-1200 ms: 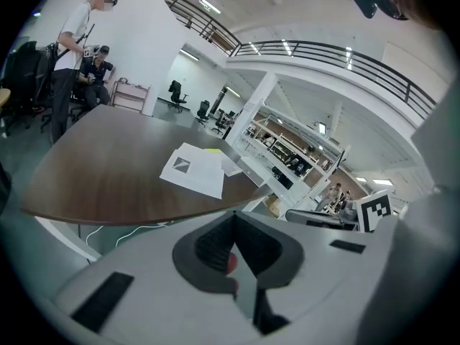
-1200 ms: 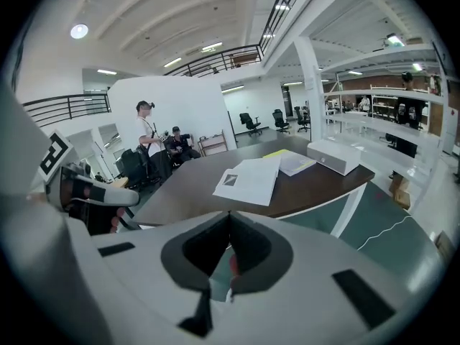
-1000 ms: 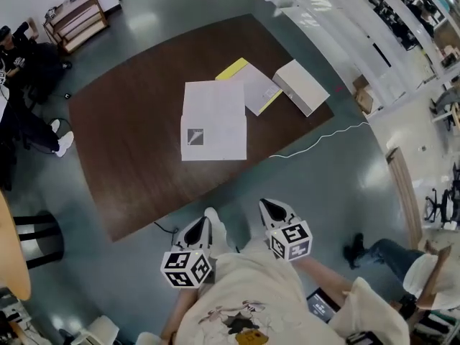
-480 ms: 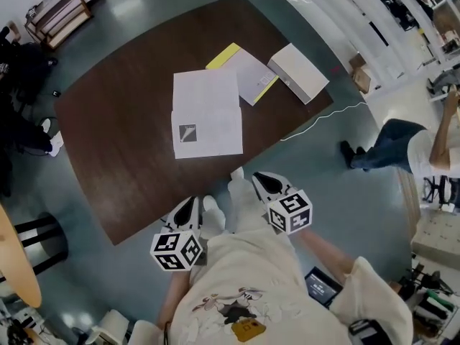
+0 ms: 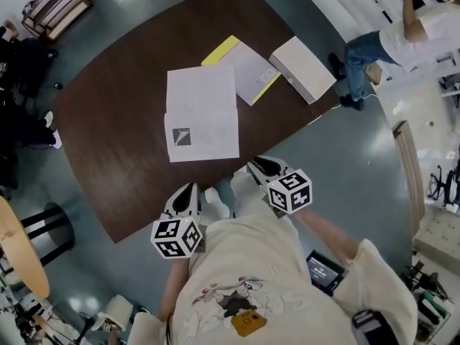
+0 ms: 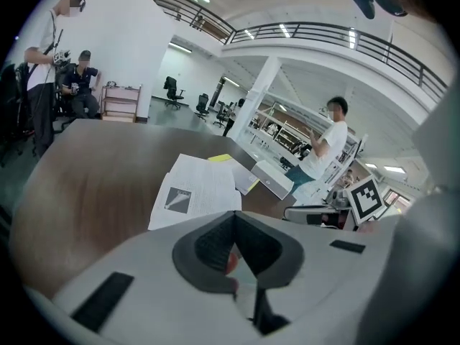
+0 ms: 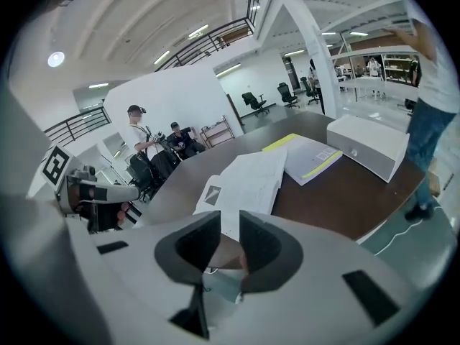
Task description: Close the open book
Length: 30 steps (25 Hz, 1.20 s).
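We wear a cream sweatshirt (image 5: 253, 263) with a cartoon print (image 5: 237, 315) at the bottom centre of the frame. Our left gripper (image 5: 191, 190) and right gripper (image 5: 254, 167) are pale grey shells with dark pads, each bearing a white cube (image 5: 176, 237) with black square markers.

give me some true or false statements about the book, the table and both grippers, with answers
1. The open book lies flat on the table, pages up. True.
2. The left gripper is clamped on a page of the open book. False: its jaws are together on nothing, and it is short of the book.
3. In the head view, a white box sits on the table to the right of a yellow-edged booklet. True.
4. The right gripper holds the white box. False: its jaws stand a little apart, having just been opening, with nothing between them, and it is by the table's near edge, far from the box.
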Tool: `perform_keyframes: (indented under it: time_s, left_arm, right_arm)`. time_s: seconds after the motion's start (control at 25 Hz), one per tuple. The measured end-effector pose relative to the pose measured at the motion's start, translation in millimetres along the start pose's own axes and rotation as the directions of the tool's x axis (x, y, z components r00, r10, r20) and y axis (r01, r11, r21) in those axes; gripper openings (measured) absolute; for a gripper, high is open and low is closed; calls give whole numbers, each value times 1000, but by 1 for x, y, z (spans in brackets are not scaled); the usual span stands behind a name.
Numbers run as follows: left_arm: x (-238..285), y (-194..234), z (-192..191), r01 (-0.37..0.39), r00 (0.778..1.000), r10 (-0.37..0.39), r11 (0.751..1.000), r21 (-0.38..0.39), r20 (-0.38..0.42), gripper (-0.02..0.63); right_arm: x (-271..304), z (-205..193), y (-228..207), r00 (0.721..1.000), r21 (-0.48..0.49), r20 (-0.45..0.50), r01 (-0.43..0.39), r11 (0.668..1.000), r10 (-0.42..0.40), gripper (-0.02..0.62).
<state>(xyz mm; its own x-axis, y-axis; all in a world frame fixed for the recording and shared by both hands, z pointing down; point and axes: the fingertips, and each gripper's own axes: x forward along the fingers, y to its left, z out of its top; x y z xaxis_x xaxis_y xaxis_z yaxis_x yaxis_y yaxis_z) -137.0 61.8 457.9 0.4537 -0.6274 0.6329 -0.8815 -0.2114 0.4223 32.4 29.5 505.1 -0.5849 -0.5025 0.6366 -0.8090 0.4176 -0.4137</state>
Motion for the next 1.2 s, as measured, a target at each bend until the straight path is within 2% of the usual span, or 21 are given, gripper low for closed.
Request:
perform_keyframes:
  time_s: [0.16, 0.28, 0.44, 0.6, 0.92, 1.2]
  left_arm:
    - [31, -4, 6, 4, 999, -5, 1000, -23, -34, 6]
    - [52, -11, 8, -3, 998, 2, 1000, -8, -66, 6]
    - [78, -17, 12, -11, 995, 10, 1000, -15, -95, 6]
    - [97, -20, 13, -28, 992, 28, 1000, 0, -126, 6]
    - [126, -27, 18, -51, 985, 54, 998, 23, -164, 6]
    - [123, -19, 12, -100, 981, 99, 995, -2, -165, 6]
  right_arm:
    - [22, 8, -17, 1000, 34, -9, -27, 999, 28, 83]
    - [37, 8, -27, 998, 78, -23, -61, 995, 63, 94]
    - [60, 2, -41, 991, 128, -64, -107, 986, 116, 123]
    - [81, -7, -52, 984, 139, -110, -124, 982, 140, 138]
    - [121, -27, -78, 965, 242, -188, -133, 961, 180, 170]
    - [141, -46, -84, 941, 320, -243, -152, 935, 236, 170]
